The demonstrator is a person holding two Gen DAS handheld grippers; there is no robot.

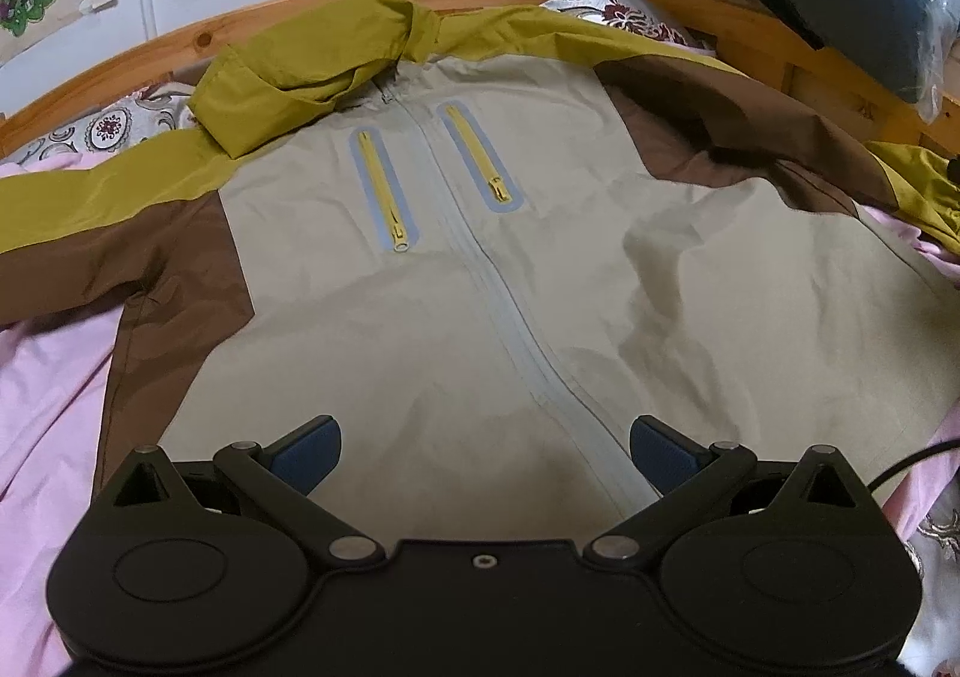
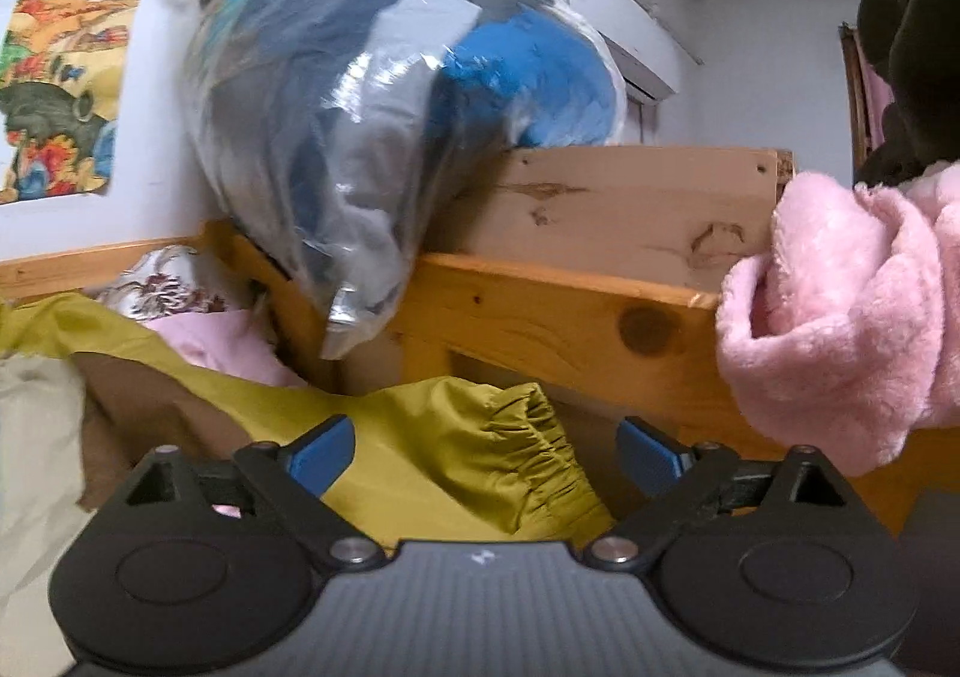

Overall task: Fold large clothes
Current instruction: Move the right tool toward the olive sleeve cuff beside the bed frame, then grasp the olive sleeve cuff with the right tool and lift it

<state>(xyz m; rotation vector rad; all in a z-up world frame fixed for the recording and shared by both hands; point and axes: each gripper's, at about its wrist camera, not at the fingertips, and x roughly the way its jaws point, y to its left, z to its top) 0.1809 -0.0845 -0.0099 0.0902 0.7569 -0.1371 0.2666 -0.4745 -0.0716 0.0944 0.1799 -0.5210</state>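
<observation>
The left gripper point(image 1: 485, 452) hangs spread wide over the jacket point(image 1: 540, 269), which lies flat on the bed point(image 1: 48, 377), holding nothing. The right gripper point(image 2: 486, 452), also wide, straddles the cuff point(image 2: 528, 437) without gripping.

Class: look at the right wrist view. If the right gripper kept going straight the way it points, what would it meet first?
Probably the jacket's olive elastic cuff, lying between the open jaws of the right gripper; behind it stands the wooden bed frame. Depth is uncertain.
</observation>
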